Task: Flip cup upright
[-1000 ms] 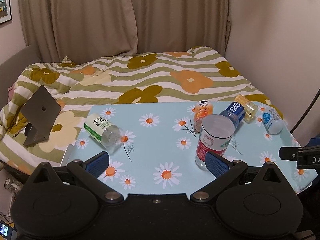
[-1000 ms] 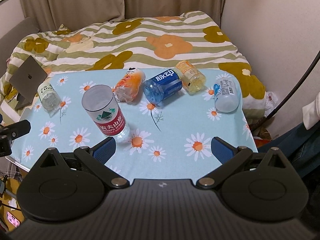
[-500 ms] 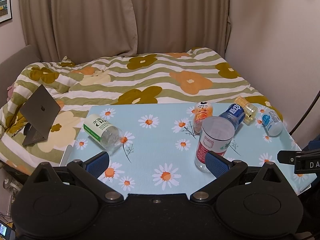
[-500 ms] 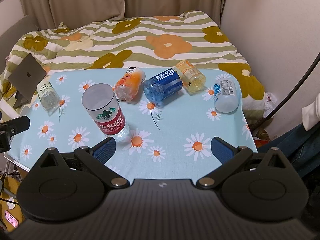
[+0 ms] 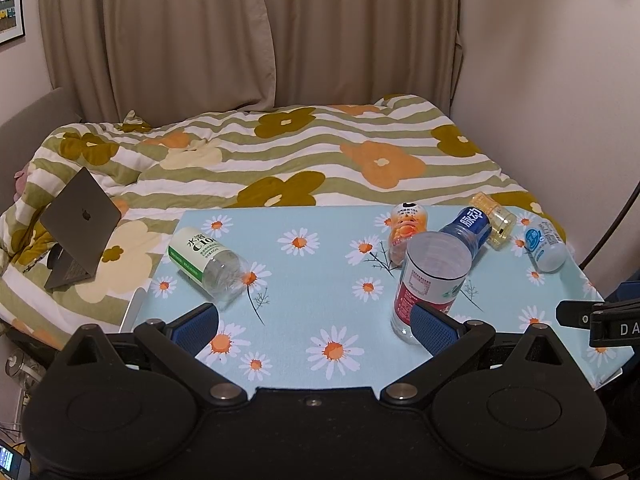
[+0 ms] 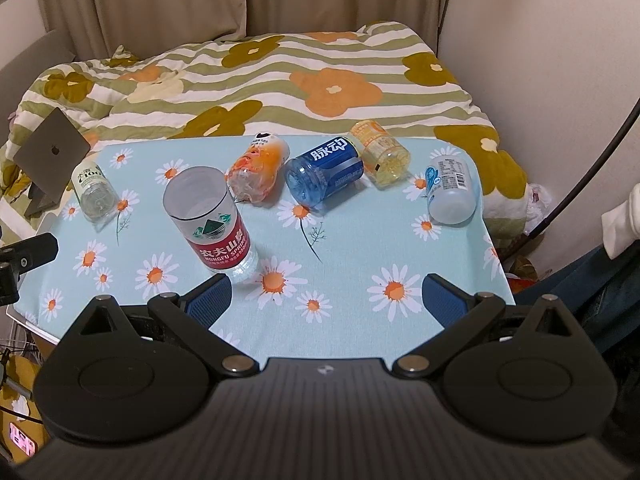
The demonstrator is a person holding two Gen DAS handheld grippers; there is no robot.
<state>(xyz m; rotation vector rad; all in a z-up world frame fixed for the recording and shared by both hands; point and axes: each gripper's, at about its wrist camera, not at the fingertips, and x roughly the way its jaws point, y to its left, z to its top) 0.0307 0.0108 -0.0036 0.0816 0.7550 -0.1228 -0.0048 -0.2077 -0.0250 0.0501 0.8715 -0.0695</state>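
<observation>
Daisy-printed blue cloth covers the table (image 6: 360, 240) we work over, set against a bed with a striped flower quilt (image 6: 280, 80). On it, toward our left of centre, stands the red-label cup (image 6: 212, 224), a cut bottle with its open rim up and its clear base on the cloth; in the left view it sits just past the right fingertip of the left gripper (image 5: 316, 326). Our left gripper hangs at the near edge with its blue pads spread wide and nothing between them. Our right gripper (image 6: 326, 296) is also spread wide and empty, its left pad (image 6: 210, 296) just beside the base of the cup; we cannot tell whether they touch.

Behind the cup lie four more cut bottles on their sides: an orange-label cup (image 6: 260, 168) close behind it, a blue-label cup (image 6: 326, 174) next to that, a yellow cup (image 6: 380, 154) touching the blue one's far end, and a pale blue cup (image 6: 450, 188) well apart near the right edge. A green-label cup (image 5: 204, 262) lies on its side near the left edge. On the quilt beyond that corner a grey laptop (image 5: 80, 224) stands propped open. Beige curtains (image 5: 240, 32) hang behind the bed.
</observation>
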